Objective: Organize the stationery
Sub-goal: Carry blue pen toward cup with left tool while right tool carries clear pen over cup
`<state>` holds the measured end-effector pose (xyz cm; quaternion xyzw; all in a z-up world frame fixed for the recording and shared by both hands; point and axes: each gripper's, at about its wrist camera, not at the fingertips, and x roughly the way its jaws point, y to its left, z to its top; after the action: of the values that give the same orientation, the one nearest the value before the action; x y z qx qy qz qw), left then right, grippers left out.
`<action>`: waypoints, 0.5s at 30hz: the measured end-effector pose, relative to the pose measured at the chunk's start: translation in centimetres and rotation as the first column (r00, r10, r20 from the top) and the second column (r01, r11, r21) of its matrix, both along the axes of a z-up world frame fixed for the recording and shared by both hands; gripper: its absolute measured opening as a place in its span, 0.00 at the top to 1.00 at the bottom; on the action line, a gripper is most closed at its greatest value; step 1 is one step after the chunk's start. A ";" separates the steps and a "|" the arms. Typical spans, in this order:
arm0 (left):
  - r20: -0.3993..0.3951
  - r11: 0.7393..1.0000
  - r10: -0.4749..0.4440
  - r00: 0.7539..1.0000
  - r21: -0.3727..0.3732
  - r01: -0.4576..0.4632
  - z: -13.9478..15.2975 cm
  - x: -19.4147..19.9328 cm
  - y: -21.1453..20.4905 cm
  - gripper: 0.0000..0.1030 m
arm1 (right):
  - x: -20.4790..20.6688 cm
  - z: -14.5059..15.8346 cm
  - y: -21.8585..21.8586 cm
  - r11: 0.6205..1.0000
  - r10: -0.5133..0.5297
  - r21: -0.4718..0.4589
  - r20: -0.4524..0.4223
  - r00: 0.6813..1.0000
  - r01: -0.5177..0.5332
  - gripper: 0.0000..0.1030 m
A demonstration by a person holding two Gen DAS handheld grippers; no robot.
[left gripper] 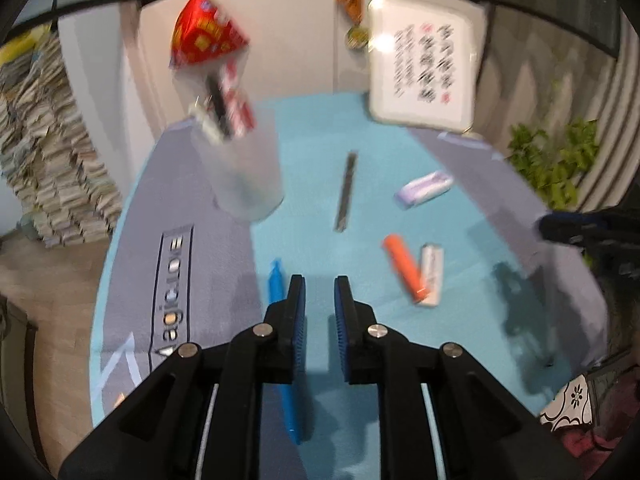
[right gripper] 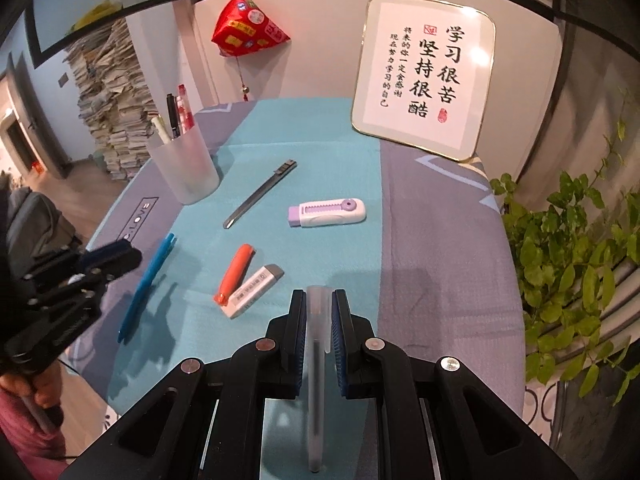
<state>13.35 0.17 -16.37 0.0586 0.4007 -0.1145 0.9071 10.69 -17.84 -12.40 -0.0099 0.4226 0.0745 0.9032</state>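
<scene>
My right gripper (right gripper: 319, 294) is shut on a clear pen (right gripper: 316, 320), held lengthwise above the near edge of the table. My left gripper (left gripper: 320, 280) hovers over the cloth with its jaws nearly together and nothing between them. A blue pen (left gripper: 276, 284) lies on the cloth just under its left finger. A frosted cup (right gripper: 186, 164) with several pens in it stands at the far left. Loose on the cloth are a slim utility knife (right gripper: 260, 194), a purple-and-white cutter (right gripper: 328, 213), an orange marker (right gripper: 236, 274) and a white eraser (right gripper: 252, 290) that touches the marker.
A framed calligraphy board (right gripper: 424, 76) leans on the back wall, and a red ornament (right gripper: 248, 30) hangs to its left. A leafy plant (right gripper: 568, 264) borders the table's right edge. A tall paper stack (right gripper: 108, 96) stands beyond the left edge.
</scene>
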 end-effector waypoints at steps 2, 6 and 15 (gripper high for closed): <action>-0.042 1.000 0.026 0.999 0.001 -0.026 -1.3 0.8 0.7 0.84 | -0.1 0.0 -0.2 1.000 -0.007 0.005 0.001 1.000 0.007 0.87; -0.082 0.998 0.055 0.995 0.001 -0.055 -2.7 2.1 1.6 0.73 | 0.1 -0.1 -0.6 1.000 -0.020 0.014 0.000 1.000 0.020 0.87; -0.110 0.998 0.057 0.992 0.023 -0.055 -3.6 3.9 1.4 0.73 | 1.2 -0.8 -1.0 0.999 -0.027 0.033 -0.021 0.999 0.027 0.87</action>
<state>17.27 1.53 -20.01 0.0498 0.4528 -0.0881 0.8859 11.86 -18.81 -13.24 0.0118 0.4305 0.0695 0.8998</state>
